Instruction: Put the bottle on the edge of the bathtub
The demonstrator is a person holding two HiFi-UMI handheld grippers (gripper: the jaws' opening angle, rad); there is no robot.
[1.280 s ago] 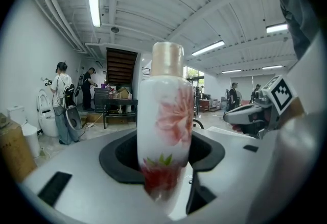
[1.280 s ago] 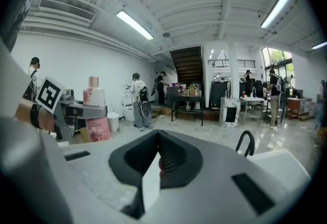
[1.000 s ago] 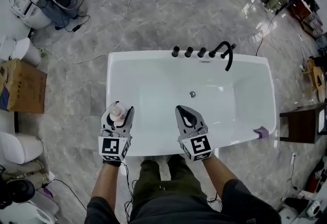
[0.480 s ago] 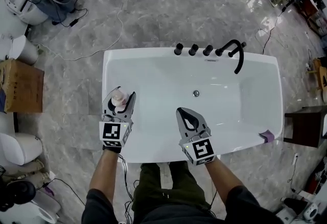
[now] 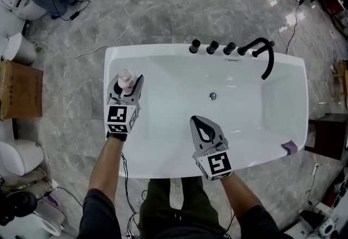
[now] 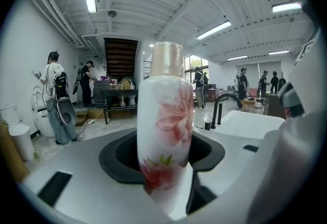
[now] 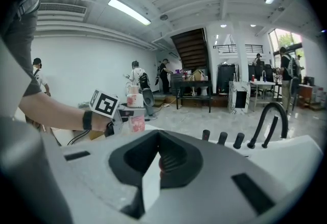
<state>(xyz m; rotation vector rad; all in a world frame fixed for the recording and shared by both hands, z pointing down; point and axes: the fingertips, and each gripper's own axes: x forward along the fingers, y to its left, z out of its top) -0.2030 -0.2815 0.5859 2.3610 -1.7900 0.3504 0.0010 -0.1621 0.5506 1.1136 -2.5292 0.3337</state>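
A white bottle (image 5: 125,77) with a red flower print and a pale cap stands upright between the jaws of my left gripper (image 5: 126,82), which is shut on it. The head view has it just inside the left rim of the white bathtub (image 5: 110,55). In the left gripper view the bottle (image 6: 166,131) fills the middle. My right gripper (image 5: 198,122) hangs over the tub's near middle, shut and empty. In the right gripper view the shut jaws (image 7: 156,162) point toward the taps, with the bottle (image 7: 137,122) off to the left.
A black curved faucet (image 5: 265,55) and three black knobs (image 5: 212,47) line the tub's far rim; a drain (image 5: 212,96) sits in its floor. A purple thing (image 5: 290,147) lies on the right rim. A cardboard box (image 5: 19,91), toilets and cables lie left; a dark stool (image 5: 326,134) stands right.
My left gripper has carried the bottle farther along the tub's left side, away from the near rim. The right gripper has stayed about where it was over the tub.
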